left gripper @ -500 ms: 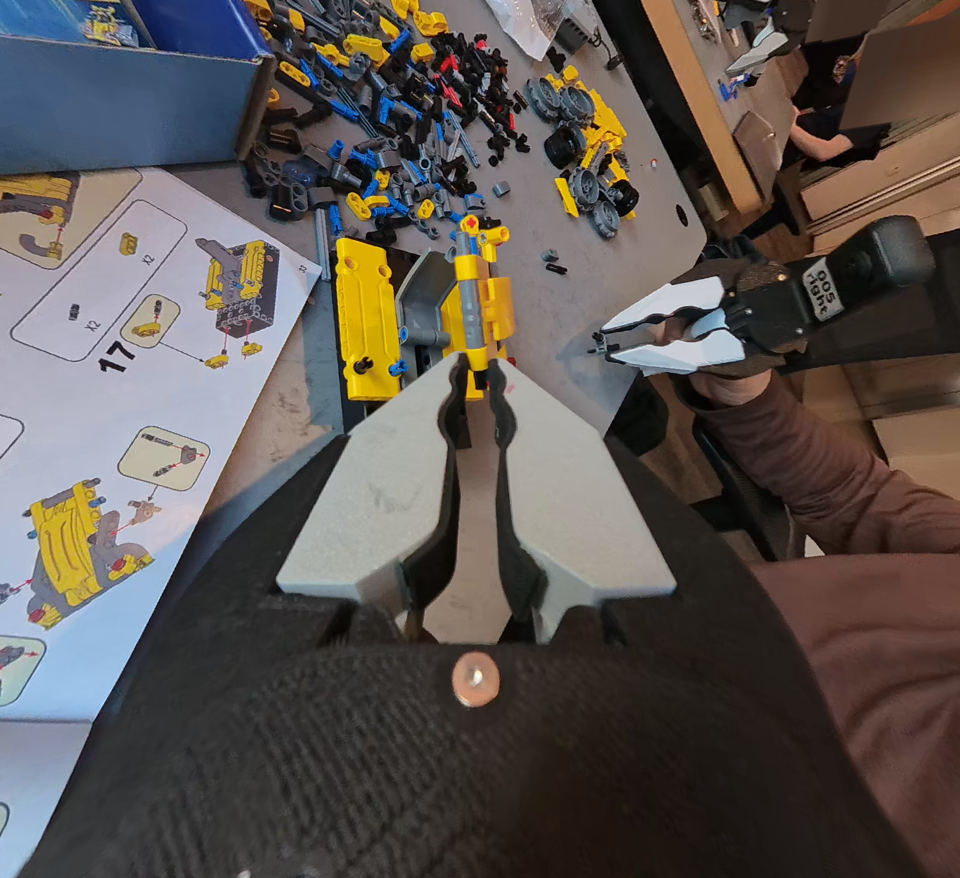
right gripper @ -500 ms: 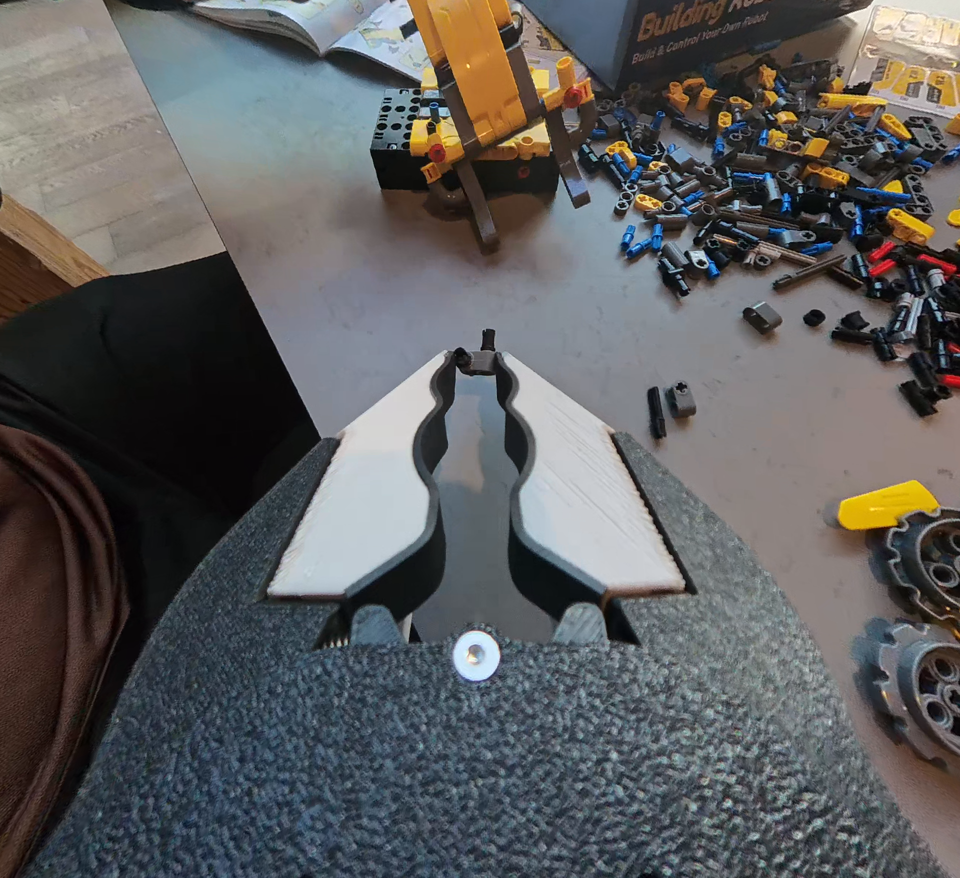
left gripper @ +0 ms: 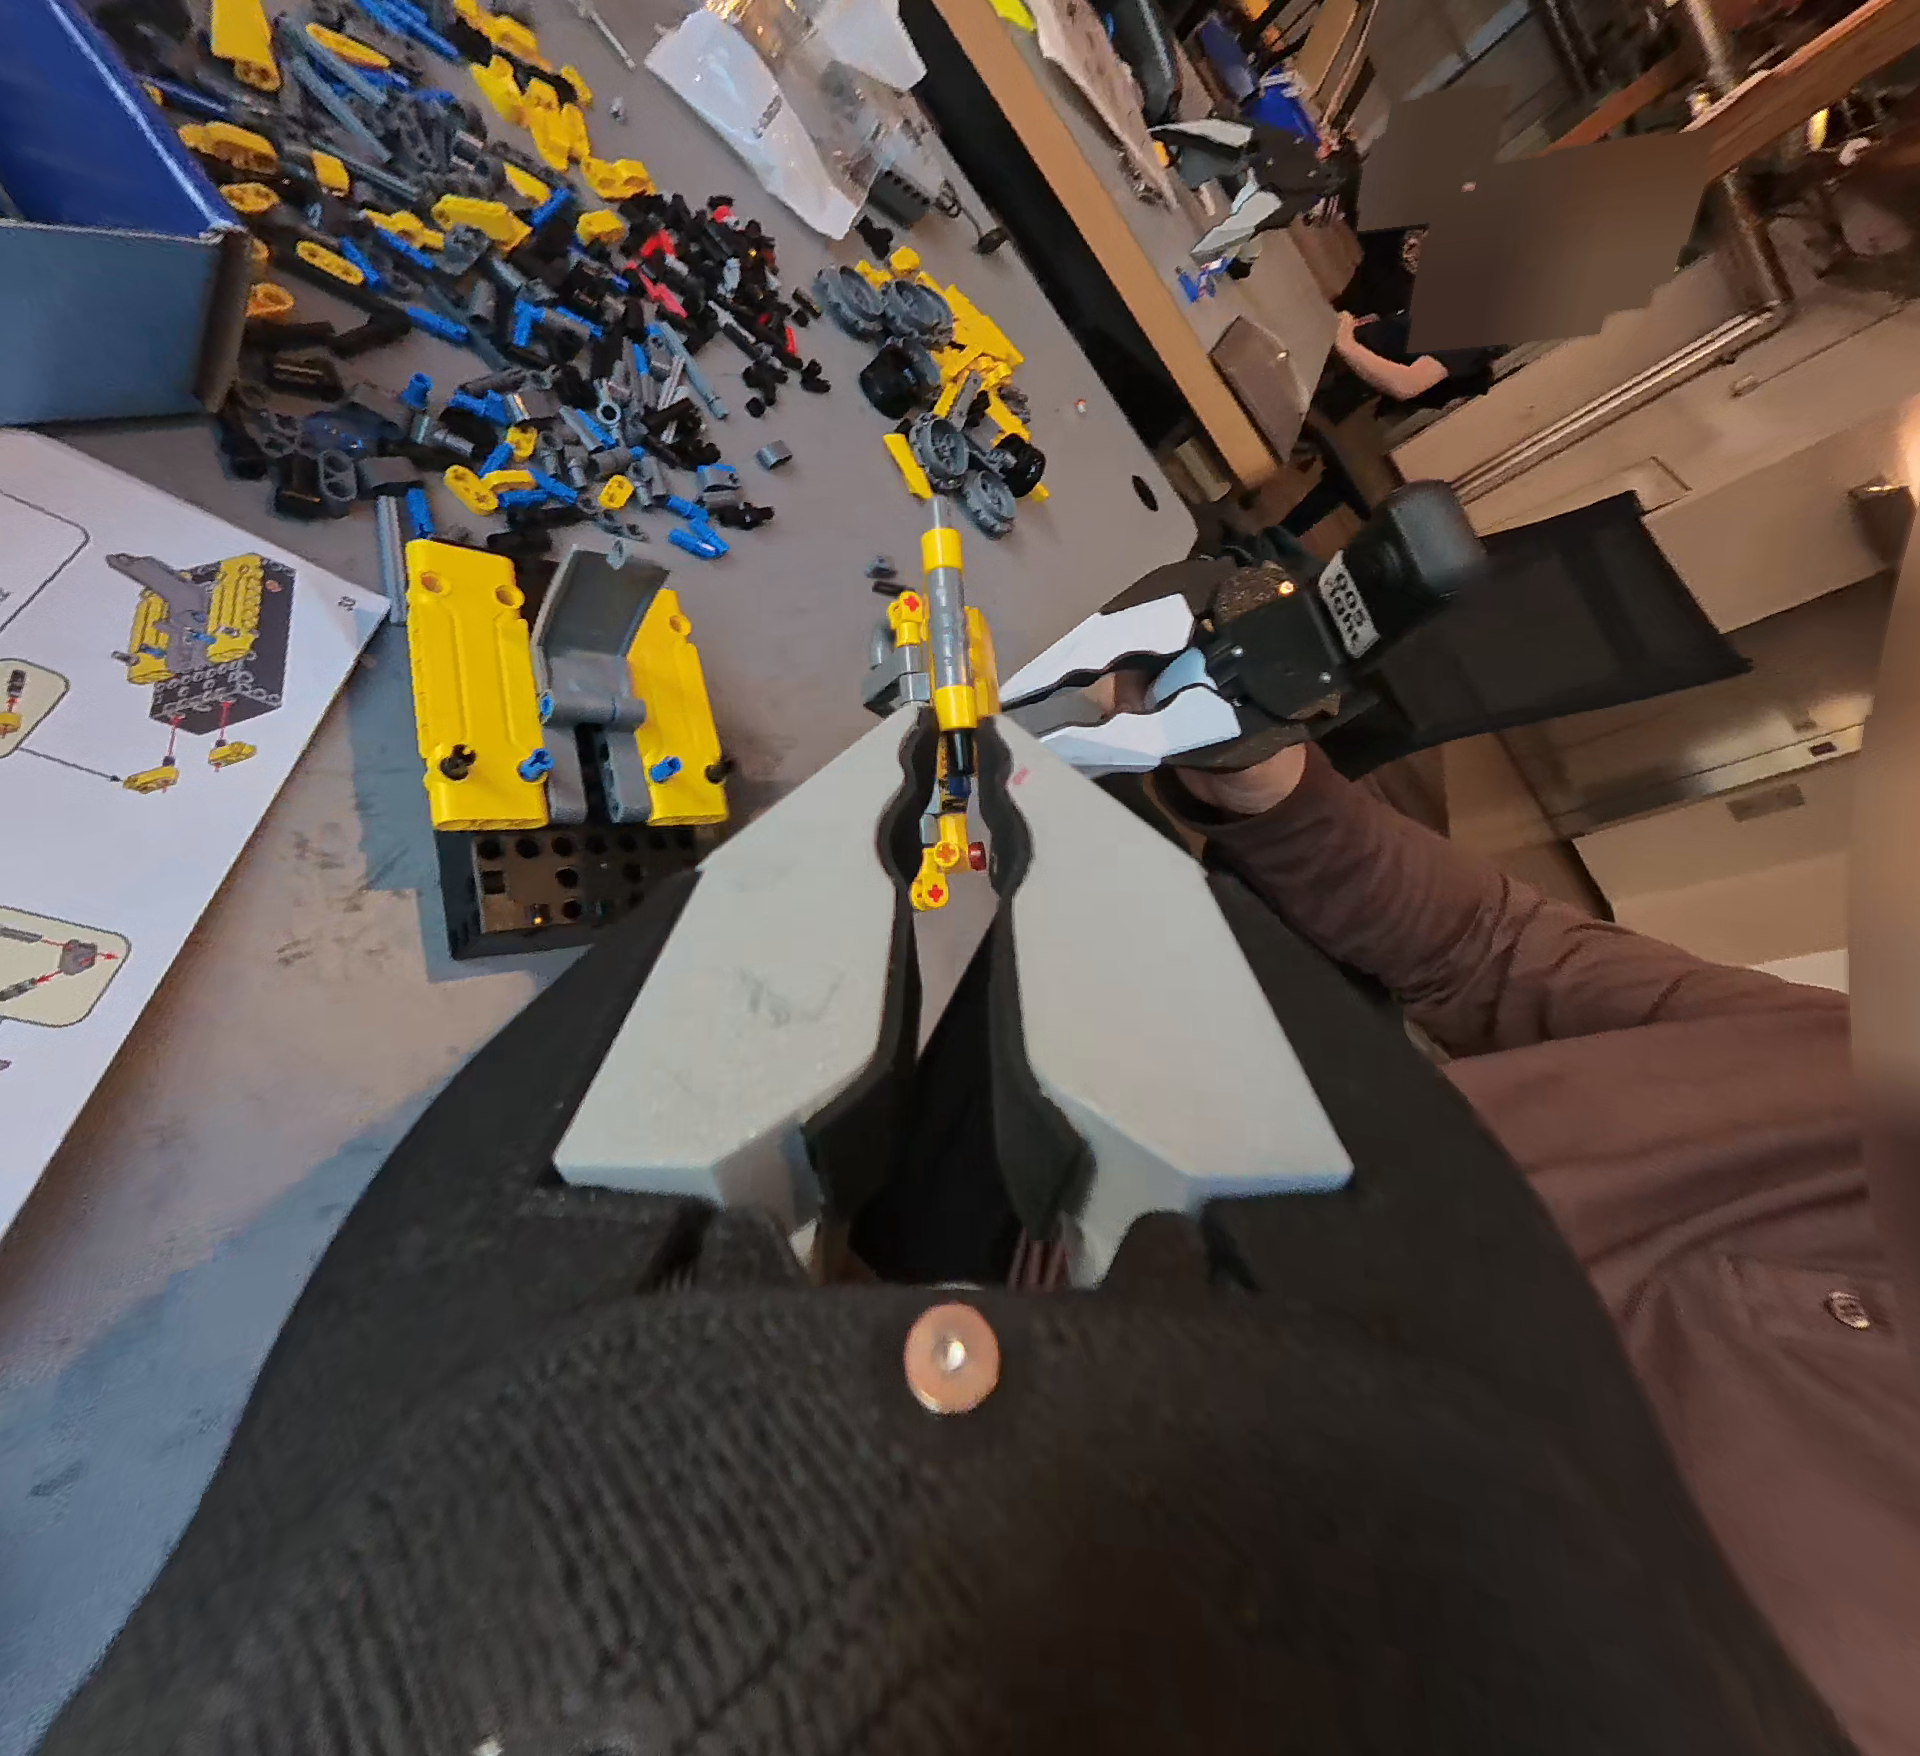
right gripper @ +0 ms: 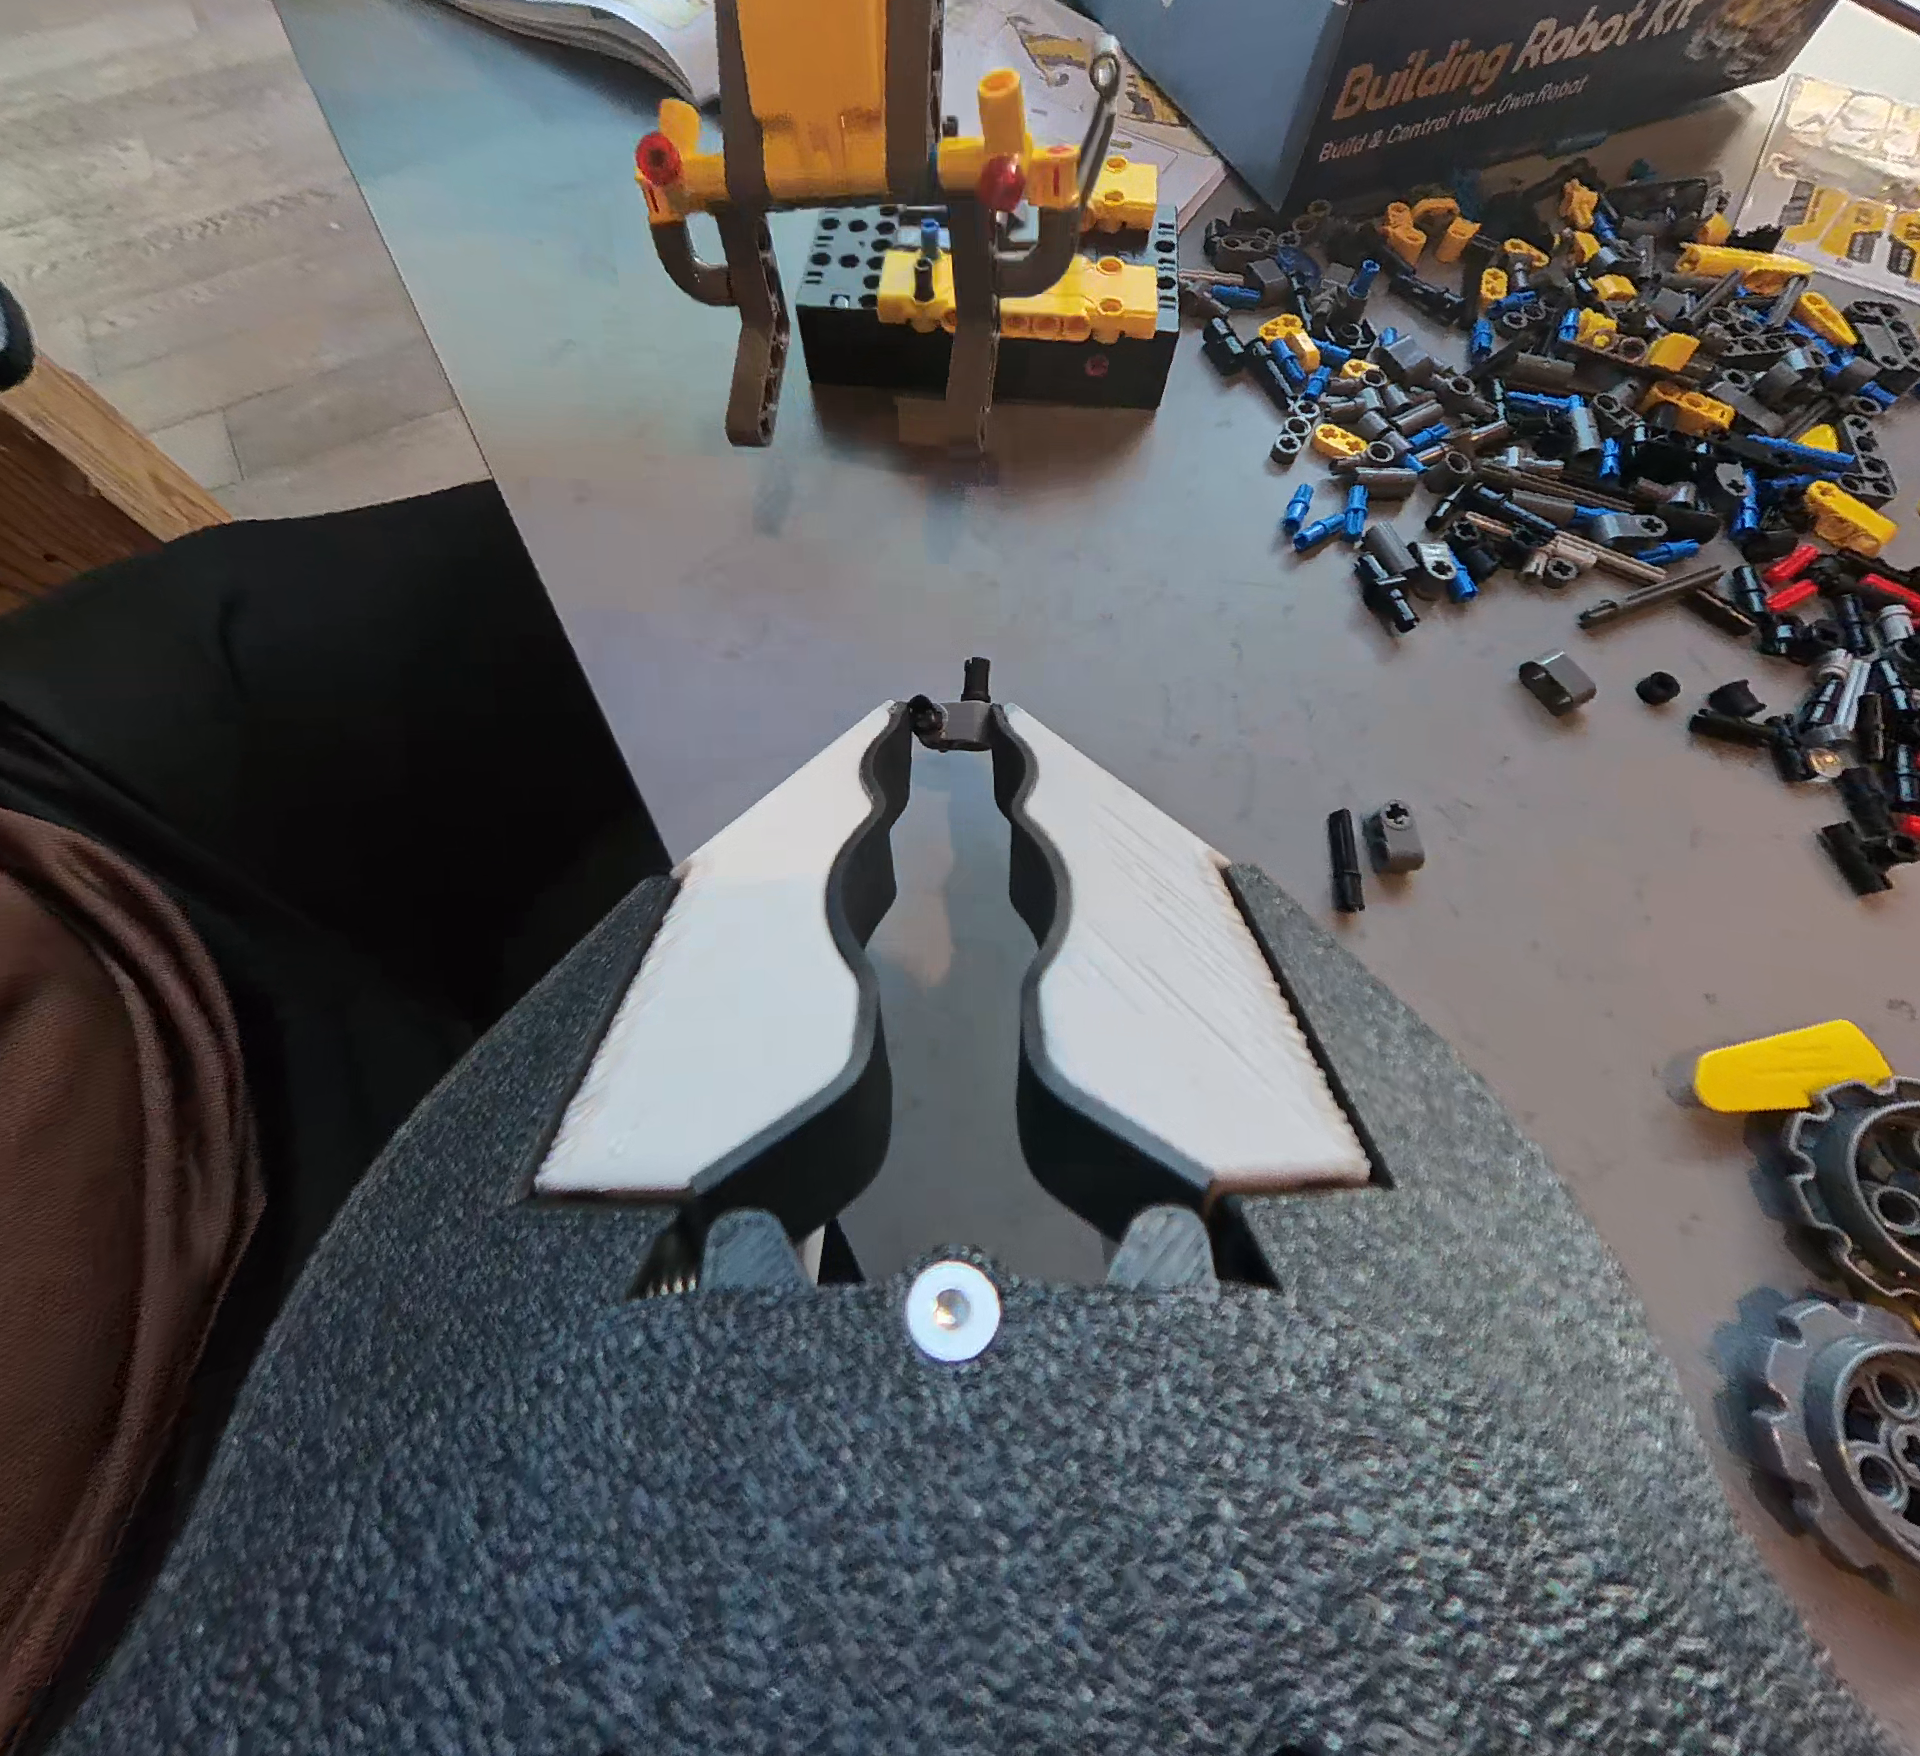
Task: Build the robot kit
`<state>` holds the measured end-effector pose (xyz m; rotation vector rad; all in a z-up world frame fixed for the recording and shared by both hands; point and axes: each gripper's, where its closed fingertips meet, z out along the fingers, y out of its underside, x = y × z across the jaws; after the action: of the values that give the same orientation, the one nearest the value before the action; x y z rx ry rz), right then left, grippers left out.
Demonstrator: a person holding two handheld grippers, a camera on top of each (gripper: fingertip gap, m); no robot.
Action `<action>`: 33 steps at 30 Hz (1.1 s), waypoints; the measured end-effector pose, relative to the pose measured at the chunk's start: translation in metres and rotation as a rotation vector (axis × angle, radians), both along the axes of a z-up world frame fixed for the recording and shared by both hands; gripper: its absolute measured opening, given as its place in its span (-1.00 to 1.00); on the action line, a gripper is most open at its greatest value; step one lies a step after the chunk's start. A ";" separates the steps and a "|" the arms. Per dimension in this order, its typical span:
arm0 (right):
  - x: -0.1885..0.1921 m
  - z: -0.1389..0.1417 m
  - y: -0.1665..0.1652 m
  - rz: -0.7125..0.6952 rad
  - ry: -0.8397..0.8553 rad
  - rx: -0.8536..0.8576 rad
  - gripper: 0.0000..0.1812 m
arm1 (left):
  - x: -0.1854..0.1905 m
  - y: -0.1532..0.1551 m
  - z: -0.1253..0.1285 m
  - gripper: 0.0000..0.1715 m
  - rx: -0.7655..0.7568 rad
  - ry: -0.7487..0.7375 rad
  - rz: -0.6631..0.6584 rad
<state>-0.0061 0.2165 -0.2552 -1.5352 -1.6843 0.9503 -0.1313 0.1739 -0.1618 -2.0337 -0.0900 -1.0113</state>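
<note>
Both claws clenched — one part held in each.

The rigid, light yellow-grey assembly is pinched edgewise by the left gripper; a tiny, easily dropped grey connector is nipped at the right gripper tips.

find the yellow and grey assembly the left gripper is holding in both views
Left wrist view: yellow and grey assembly at centre, clamped between the left gripper fingertips.
Right wrist view: top centre, hanging above the table.
Shared landmark: the black block with yellow panels.
</note>
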 end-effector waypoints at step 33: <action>0.001 0.002 -0.011 0.110 -0.047 0.131 -0.87 | 0.027 -0.001 -0.023 -0.94 0.121 -0.055 0.174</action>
<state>-0.0048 0.2054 -0.2531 -1.4015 -1.8421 0.8467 -0.1038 0.1732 -0.1851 -1.8545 -0.2259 -0.9407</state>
